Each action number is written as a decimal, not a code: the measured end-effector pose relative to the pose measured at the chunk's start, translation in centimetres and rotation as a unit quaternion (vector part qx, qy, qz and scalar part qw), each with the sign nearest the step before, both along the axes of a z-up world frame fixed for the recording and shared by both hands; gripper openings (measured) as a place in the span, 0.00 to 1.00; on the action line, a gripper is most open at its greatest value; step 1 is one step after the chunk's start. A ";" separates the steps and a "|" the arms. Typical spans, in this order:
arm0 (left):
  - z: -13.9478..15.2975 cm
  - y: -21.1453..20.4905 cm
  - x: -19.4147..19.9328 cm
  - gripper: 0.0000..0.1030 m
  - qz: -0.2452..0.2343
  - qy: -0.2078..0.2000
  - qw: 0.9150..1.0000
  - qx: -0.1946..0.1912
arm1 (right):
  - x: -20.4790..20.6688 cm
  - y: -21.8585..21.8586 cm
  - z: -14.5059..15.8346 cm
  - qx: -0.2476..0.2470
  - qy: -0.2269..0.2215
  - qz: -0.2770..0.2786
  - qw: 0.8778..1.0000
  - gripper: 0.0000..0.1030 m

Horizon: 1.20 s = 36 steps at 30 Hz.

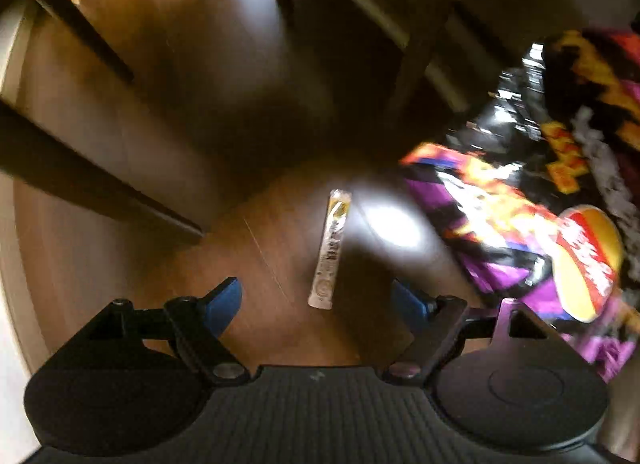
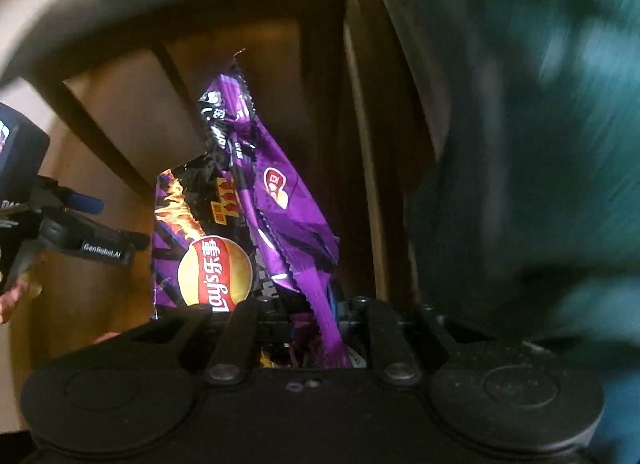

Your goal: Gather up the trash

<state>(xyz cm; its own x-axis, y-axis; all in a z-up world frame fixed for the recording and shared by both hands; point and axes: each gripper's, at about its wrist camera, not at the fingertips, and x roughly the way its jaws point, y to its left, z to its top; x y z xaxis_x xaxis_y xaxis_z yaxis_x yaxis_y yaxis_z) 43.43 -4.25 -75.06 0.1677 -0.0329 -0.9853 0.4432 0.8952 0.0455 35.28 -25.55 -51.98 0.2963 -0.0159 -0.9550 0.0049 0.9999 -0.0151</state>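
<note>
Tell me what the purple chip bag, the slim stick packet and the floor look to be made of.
Chip bag: thin glossy plastic film, likely foil-lined; it crinkles, shows bright glints, and has a serrated sealed edge.
Stick packet: a narrow sachet of shiny printed film, pale with yellow print, lying flat; too blurred to tell plastic from coated paper.
Floor: brown wood or wood-look laminate, polished; plank seams and strong light reflections show.

The left wrist view looks straight down, close above the brown wooden floor [image 1: 280, 248]. The right wrist view tilts steeply down. Both views share the purple-and-black foil crisp bag [image 1: 532, 199] [image 2: 224, 232].
</note>
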 end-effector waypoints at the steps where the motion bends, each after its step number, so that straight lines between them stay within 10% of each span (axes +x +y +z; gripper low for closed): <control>1: -1.8 -0.3 0.3 0.80 -0.003 0.001 1.000 0.003 | -0.2 -0.2 -2.0 -0.002 0.007 -0.016 1.000 0.14; 9: -15.5 -0.3 3.3 0.80 0.033 0.038 0.999 0.003 | -0.2 -2.5 -12.9 0.027 0.029 -0.100 0.994 0.14; 15: -20.0 -0.6 4.6 0.79 0.049 0.044 0.998 0.000 | 0.5 -4.1 -16.2 0.035 0.038 -0.107 0.993 0.14; 23: -21.2 -1.0 4.2 0.63 0.026 0.036 0.999 -0.004 | 0.8 -4.1 -17.2 0.041 0.046 -0.115 0.991 0.14; 26: -19.8 -2.0 3.4 0.22 0.008 0.029 1.000 -0.007 | 0.9 -3.8 -17.4 0.038 0.045 -0.111 0.992 0.14; 36: -15.5 -2.7 1.4 0.20 0.017 0.028 0.999 -0.007 | 1.1 -3.3 -16.8 0.031 0.035 -0.108 0.993 0.14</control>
<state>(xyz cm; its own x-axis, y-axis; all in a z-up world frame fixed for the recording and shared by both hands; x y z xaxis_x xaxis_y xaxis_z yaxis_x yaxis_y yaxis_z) 44.82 -6.90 -90.52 0.1139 -0.0418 -0.9926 0.4147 0.9099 0.0093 36.41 -28.82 -68.75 0.2247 -0.0115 -0.9744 0.2209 0.9745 0.0394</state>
